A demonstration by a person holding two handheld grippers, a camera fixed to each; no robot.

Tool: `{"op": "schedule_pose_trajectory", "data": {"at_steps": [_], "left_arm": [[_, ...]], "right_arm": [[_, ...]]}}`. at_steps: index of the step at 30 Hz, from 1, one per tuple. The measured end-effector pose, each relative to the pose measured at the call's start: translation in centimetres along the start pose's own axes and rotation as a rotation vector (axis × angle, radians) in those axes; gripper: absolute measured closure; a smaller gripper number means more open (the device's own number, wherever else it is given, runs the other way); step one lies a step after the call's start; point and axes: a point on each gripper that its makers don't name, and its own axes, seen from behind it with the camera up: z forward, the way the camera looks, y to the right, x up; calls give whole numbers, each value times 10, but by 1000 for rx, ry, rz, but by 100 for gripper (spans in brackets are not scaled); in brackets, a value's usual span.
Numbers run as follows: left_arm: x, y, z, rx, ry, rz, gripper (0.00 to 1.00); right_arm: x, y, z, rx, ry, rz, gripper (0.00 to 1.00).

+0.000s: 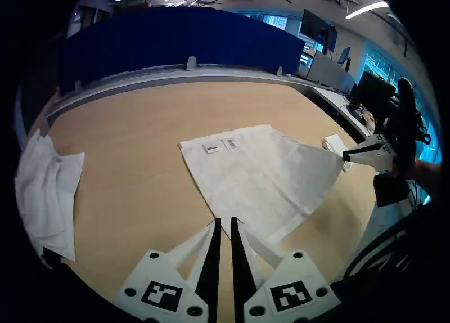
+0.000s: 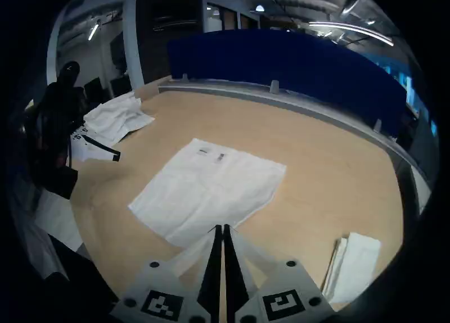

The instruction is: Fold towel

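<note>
In the left gripper view I see a crumpled white cloth point(image 1: 45, 193) at the left edge of the table point(image 1: 135, 131). The towel point(image 1: 259, 176) lies spread at centre frame, with two tags point(image 1: 220, 147) near its far left corner. My left hand-held gripper point(image 1: 225, 220) sits bottom centre. Its fingers are nearly closed with a thin slit between them, tips at the towel's near corner; I cannot tell whether they touch it. In the right gripper view, my right hand-held gripper point(image 2: 223, 227), bottom centre, has its fingers pressed together over the towel's near edge; I cannot tell if cloth is caught. A folded cloth point(image 2: 357, 261) lies lower right.
</note>
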Motion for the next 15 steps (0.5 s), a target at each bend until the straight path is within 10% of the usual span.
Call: {"op": "schedule_pose_trajectory", "data": {"at_steps": [11,15], "left_arm": [[-19,8,10,-15,-29,47,88],[-37,13,19,-22,-70,82,66]], "right_arm": [[-17,-2,6,6,-33,-1,97],[-16,-1,6,6,-35,-5,97]]}}
